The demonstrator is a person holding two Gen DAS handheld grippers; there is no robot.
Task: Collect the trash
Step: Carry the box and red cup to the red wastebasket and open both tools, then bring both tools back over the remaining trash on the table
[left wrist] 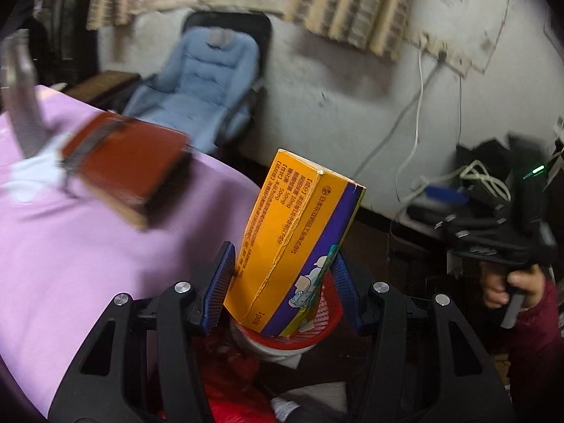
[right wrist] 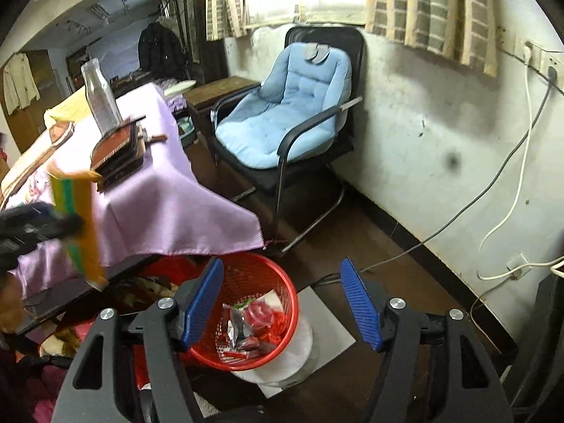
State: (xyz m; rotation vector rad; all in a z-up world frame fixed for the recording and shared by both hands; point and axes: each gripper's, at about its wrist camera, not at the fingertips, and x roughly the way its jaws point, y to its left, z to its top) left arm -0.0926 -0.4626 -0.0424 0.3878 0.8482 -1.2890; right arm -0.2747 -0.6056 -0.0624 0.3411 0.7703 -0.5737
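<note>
Item 1: orange carton [left wrist: 292,246], trash. Left gripper [left wrist: 283,278] is clamping it low down, blue pads [left wrist: 220,282] pressing both broad faces; carton is tilting upward, hanging directly over the red mesh basket [left wrist: 317,331] on the floor, beside the worktop [left wrist: 70,246] w/ lilac cloth. Handling est.: thin card, prob. empty or near-empty, so light; stiff along creased edges but faces likely crushing if squeezed hard. Best hold is across the flat faces near one end, as now. Matte print, not slippery.

Markings: Japanese/Chinese text running lengthwise, "10mg" and "50mg" legible, "1068" near the bottom, cartoon elephant on purple band. Brand name too small to be sure.

Item 2: right gripper [right wrist: 282,303]. Jaws standing apart, nothing between them, pointing down at the same basket, which is already holding foil wrappers [right wrist: 246,331].

Item 3: brown book [left wrist: 123,172] and clear bottle [right wrist: 100,102] sitting on worktop, not trash by looks.
</note>
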